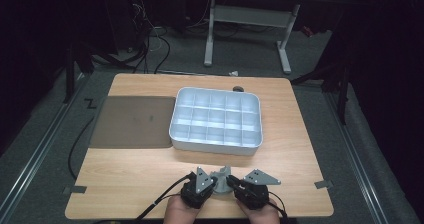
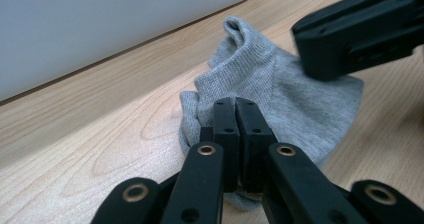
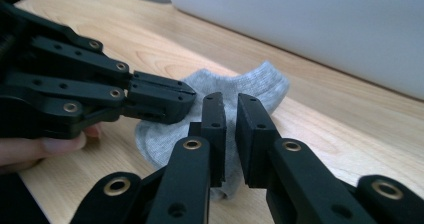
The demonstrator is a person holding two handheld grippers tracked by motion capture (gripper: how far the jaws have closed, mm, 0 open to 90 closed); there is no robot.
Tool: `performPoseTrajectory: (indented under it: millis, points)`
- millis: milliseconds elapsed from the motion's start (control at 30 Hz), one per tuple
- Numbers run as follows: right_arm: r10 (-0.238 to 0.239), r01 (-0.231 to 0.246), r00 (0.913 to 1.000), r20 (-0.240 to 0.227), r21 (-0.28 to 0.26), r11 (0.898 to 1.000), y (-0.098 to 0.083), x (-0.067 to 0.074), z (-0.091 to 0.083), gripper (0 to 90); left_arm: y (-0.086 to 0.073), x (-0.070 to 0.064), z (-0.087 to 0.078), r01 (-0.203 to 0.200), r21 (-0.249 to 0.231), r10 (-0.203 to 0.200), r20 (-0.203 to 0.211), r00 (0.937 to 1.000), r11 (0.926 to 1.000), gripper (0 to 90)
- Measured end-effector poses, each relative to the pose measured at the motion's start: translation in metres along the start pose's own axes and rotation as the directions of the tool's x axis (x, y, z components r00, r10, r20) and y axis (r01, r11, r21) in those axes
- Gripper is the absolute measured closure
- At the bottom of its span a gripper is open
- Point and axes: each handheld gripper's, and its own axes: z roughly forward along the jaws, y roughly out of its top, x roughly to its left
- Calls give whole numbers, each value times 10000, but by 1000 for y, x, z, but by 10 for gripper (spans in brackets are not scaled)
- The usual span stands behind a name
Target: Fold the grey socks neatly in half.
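Overhead, the sock (image 1: pixel 221 174) lies at the table's (image 1: pixel 140 169) six o'clock edge, between both grippers, tray (image 1: pixel 216 143) at its twelve; left gripper (image 2: pixel 235 105) is clenched on the sock's edge. Right gripper (image 3: pixel 229 103) stands slightly parted, sock fabric between its jaws; whether it pinches, I cannot tell.

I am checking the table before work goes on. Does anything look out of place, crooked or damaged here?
Only the grey sock stands out: it lies crumpled and bunched on the table, one end poking up, between the left gripper and right gripper. The white divided tray and the dark mat lie flat and look undamaged.
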Motion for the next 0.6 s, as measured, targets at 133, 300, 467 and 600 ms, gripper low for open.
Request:
performPoseTrajectory:
  millis: [133,300,467,600]
  points:
    - [-161,158,9999,58,413,9990,-4,2,5,811,-2,3,-2,27,20,-27,10,10000,10000,888]
    - [-579,557,9981,228,888,9945,-11,5,12,805,-5,7,-7,-198,76,198,58,9998,9998,888]
    - [-900,865,9952,375,855,9926,-13,7,12,810,-10,10,-13,-462,-8,462,132,9988,9989,891]
    - [-956,917,9946,406,881,9919,-13,7,12,814,-12,9,-16,-685,-14,685,106,9976,9976,900]
